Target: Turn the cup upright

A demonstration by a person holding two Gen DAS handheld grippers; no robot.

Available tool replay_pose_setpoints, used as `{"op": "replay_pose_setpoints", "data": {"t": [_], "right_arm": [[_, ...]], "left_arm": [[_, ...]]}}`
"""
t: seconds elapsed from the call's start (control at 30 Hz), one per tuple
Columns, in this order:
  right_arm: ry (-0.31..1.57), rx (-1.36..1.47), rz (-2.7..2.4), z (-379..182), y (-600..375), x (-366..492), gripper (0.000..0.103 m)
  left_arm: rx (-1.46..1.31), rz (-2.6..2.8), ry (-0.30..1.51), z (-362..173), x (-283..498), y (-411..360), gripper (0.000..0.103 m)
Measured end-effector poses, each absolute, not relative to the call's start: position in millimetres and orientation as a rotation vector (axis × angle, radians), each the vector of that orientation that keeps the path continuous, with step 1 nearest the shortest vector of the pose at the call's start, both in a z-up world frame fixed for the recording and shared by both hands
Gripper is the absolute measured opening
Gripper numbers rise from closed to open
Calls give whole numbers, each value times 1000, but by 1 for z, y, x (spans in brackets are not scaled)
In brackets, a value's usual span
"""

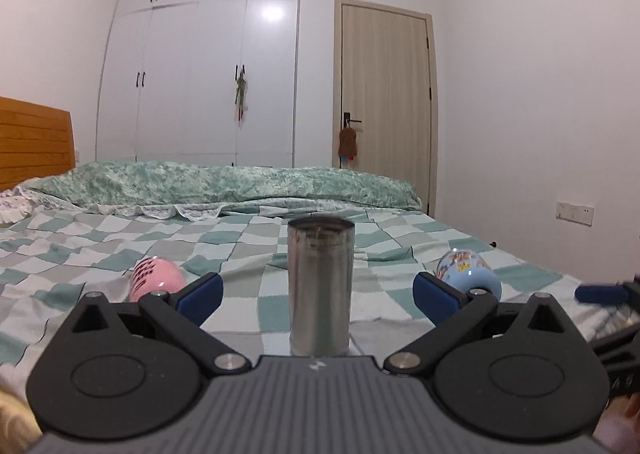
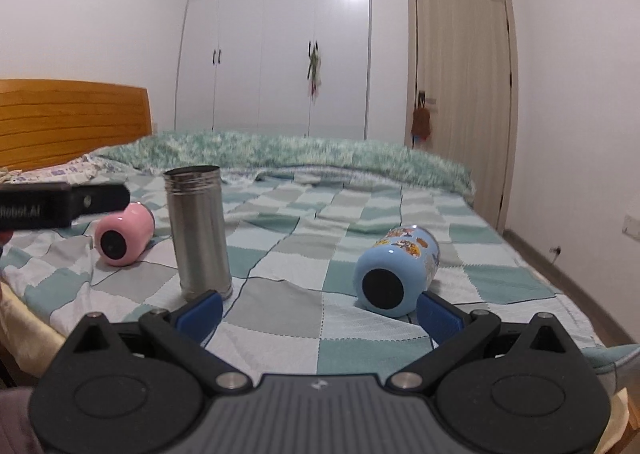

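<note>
A steel cup point(image 1: 321, 286) stands upright on the checked bedspread, mouth up; it also shows in the right wrist view point(image 2: 199, 232). My left gripper point(image 1: 318, 292) is open with the steel cup between its blue pads, not touching. A pink cup point(image 1: 154, 279) lies on its side to the left, also in the right wrist view point(image 2: 123, 234). A blue cartoon cup point(image 2: 396, 270) lies on its side, base toward me; it shows in the left wrist view point(image 1: 468, 270) too. My right gripper point(image 2: 320, 314) is open and empty, its right pad just in front of the blue cup.
The bed point(image 2: 360, 214) has a rolled green quilt point(image 1: 224, 182) along the back and a wooden headboard point(image 2: 72, 118) at the left. A white wardrobe point(image 1: 200, 62) and a door point(image 1: 384, 102) stand behind. The bed's right edge drops to the floor.
</note>
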State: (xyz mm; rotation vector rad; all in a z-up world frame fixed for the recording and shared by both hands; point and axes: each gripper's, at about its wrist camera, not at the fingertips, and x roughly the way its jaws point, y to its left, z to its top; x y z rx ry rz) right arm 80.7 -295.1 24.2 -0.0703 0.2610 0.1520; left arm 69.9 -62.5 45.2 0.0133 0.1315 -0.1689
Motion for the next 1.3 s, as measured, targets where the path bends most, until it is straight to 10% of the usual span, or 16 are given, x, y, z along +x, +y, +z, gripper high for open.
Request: {"op": "replay_pose_setpoints", "data": {"t": [1.3], "right_arm": [[97,-64,81,4,-292,23,103]], "left_arm": [[58,-35,7,-4,15,-47,103]]}}
